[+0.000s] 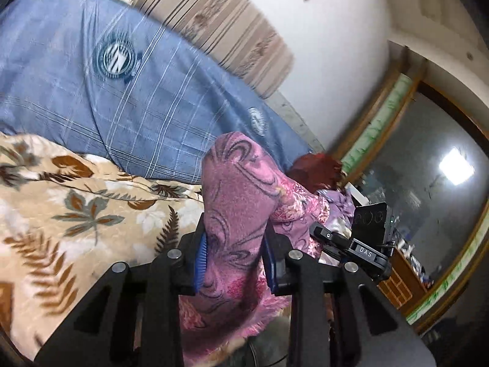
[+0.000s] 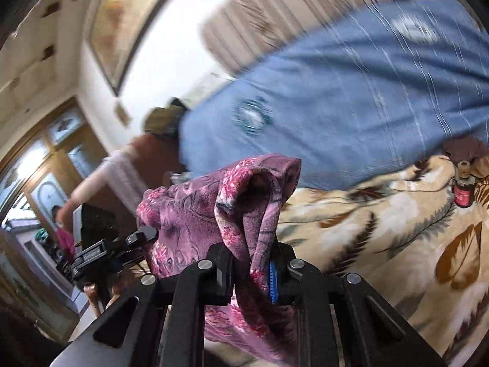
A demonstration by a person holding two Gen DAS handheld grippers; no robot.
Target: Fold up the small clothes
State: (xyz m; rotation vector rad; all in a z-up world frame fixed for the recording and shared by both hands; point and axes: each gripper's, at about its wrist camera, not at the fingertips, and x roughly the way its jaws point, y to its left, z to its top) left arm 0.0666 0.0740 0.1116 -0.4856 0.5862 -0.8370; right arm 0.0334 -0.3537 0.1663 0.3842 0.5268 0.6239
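Observation:
A pink-purple patterned garment hangs bunched above the bed, held up at two places. My left gripper is shut on one end of it, with the fabric pinched between the blue pads and draping down past the fingers. My right gripper is shut on another fold of the same garment, whose edge loops over its fingers. Each gripper shows in the other's view: the right gripper lies to the right, the left gripper to the left, with cloth stretched between them. Both views are motion-blurred.
Below lies a beige leaf-print bedspread, and behind it a blue plaid blanket and a striped headboard cushion. A small red-labelled bottle stands on the bed at right. A wooden mirrored wardrobe stands beside the bed.

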